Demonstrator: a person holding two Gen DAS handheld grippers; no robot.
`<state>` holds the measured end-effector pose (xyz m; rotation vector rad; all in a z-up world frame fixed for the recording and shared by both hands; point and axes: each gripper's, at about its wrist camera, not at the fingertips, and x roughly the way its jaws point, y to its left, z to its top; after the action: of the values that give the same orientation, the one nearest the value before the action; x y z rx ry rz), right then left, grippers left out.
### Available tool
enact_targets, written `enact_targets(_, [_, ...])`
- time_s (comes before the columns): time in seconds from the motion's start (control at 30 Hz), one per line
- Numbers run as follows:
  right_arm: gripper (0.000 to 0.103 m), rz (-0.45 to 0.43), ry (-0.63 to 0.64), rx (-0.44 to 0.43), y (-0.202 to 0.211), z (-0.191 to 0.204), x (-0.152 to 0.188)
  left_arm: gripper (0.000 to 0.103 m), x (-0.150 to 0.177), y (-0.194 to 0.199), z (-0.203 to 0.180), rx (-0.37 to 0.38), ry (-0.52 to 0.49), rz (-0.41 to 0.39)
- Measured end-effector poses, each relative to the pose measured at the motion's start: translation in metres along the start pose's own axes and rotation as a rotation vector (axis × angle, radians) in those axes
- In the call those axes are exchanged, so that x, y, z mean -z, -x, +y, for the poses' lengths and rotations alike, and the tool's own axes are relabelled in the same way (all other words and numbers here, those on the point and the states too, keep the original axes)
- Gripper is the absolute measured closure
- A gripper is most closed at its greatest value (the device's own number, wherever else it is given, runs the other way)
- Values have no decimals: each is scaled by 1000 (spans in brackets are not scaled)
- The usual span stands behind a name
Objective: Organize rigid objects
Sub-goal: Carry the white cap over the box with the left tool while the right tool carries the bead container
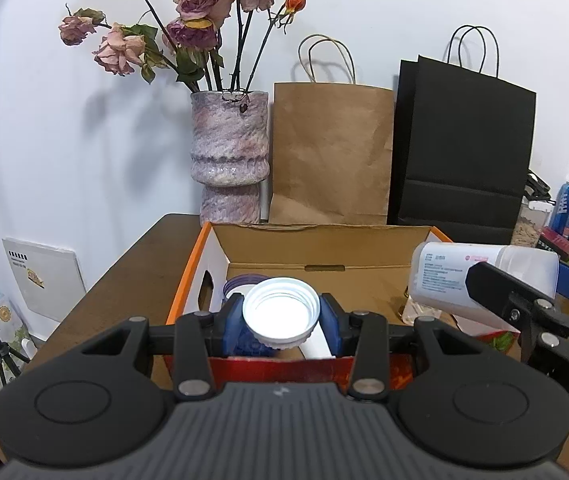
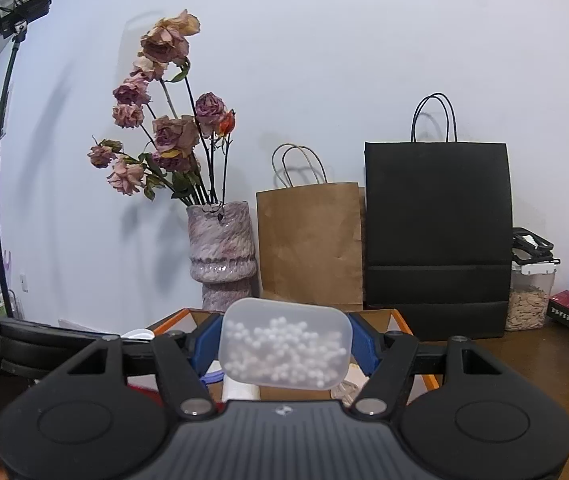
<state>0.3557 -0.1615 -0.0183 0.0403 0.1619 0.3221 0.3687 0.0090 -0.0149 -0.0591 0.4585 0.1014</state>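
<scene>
While over the box (image 1: 364,248) | left hand-held gripper (image 1: 281,314) grips white cap (image 1: 280,310) | right hand-held gripper (image 2: 286,346) clamps translucent container (image 2: 286,344)

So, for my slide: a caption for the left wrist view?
Left gripper holds a white screw cap over the open cardboard box.

We see both views evenly and brightly lit, with soft grey shadows of the dried pink roses (image 1: 188,20) and the paper bag handles thrown onto the pale wall (image 1: 384,8), so light arrives from the front. A black studio lamp on a stand (image 2: 12,12) shows at the upper left of the right wrist view. The white ribbed plastic cap (image 1: 281,308) glares almost blown-out in the left wrist view. Fisheye bending curves the wall and the brown wooden counter (image 1: 124,276) edge, and dark vignetting cuts the corners. Focus is fairly sharp throughout; far edges smear slightly.
</scene>
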Motion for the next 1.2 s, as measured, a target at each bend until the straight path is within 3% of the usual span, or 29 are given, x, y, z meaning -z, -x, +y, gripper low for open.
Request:
enact_targets(0.73, [37, 33, 23, -18, -83, -17, -8, 61, -25, -74, -6, -41, -4, 15])
enact_targets(1.2, [37, 106, 55, -19, -120, -27, 0, 61, -28, -109, -4, -67, -43, 44])
